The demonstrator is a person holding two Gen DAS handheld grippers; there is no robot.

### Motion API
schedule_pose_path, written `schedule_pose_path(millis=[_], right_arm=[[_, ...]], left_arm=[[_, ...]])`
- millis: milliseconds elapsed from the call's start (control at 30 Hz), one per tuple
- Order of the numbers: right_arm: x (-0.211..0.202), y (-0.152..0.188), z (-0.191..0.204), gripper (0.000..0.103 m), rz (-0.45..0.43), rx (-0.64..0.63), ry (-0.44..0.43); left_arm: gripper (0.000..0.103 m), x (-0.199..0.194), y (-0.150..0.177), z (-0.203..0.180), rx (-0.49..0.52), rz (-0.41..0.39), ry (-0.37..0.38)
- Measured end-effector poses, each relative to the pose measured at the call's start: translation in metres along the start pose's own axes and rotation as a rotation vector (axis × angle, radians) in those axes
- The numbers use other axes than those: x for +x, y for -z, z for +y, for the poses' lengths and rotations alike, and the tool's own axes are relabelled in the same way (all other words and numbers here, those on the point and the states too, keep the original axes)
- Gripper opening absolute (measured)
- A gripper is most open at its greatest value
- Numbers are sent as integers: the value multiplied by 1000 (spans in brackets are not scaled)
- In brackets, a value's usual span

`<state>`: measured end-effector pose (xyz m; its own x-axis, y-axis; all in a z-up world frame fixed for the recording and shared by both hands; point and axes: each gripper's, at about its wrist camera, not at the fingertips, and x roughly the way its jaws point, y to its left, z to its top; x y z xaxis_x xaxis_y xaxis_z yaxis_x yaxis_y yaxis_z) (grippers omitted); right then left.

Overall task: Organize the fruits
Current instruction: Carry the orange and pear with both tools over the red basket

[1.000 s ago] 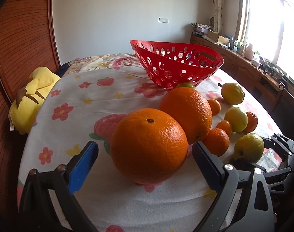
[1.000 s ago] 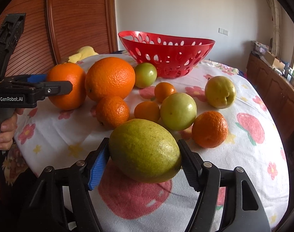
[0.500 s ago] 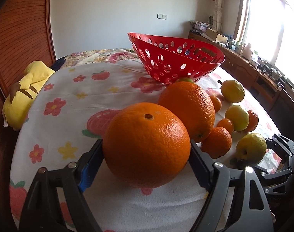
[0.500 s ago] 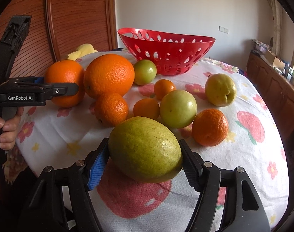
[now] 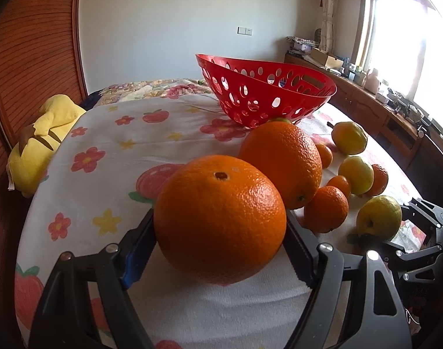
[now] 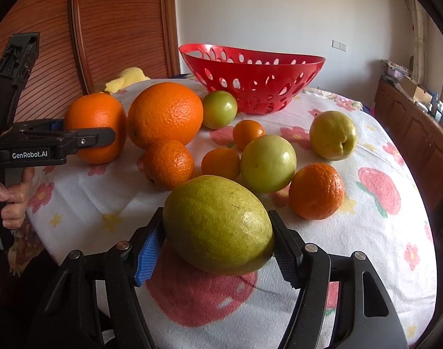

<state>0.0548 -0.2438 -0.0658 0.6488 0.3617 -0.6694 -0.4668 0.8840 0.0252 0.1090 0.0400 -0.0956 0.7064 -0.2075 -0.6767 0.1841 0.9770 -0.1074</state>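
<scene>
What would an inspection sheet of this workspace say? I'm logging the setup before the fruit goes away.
Surface: round table under a white flower-and-strawberry printed cloth.
Job's things: perforated red plastic basket, nothing seen inside; large orange; yellow-green lemon-shaped fruit; further oranges, tangerines and green fruits loose on the cloth.
Clutter: yellow plush toy at the table's edge.
Grippers: left gripper closing on the large orange; right gripper closing on the yellow-green fruit.
Cables: nothing seen.
Surroundings: wooden panelling, window, cluttered sideboard.
</scene>
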Motion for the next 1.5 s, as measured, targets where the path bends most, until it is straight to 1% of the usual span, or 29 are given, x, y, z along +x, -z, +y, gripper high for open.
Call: schedule_pose_path(millis=[167,367,433,633,800,933,1133,1300,1400,1500], right_arm=[[-6,-2,3,70,-22,-3,-18],[-12,-6,5,70,-37,-3,-41],[-14,-7,5,70,-41,2,-51],[-23,-17,4,70,-67,-4,-42],[-35,-31,-2,70,-100,-9,-32],[-42,-46,-10,70,-115,-20,-17],[-56,-76,-23,70,-168,-50,10],[-55,-107,-38,70,-200,-68,11],[-48,-124,-45,70,-206,-80,12],[-38,-140,-52,70,-203,-89,-9]], left_arm=[[80,-8,6,2,-7,-10,0],[79,-21,7,5,-32,-47,3],[79,-28,5,5,-36,-63,5],[79,-48,-5,0,-17,-111,17],[79,-61,-18,-8,11,-151,26],[79,-66,-32,-10,10,-178,37],[79,-71,-60,-18,32,-215,51],[79,-65,-84,-26,67,-228,43],[80,-58,-98,-29,77,-233,45],[80,-48,-112,-31,82,-230,52]])
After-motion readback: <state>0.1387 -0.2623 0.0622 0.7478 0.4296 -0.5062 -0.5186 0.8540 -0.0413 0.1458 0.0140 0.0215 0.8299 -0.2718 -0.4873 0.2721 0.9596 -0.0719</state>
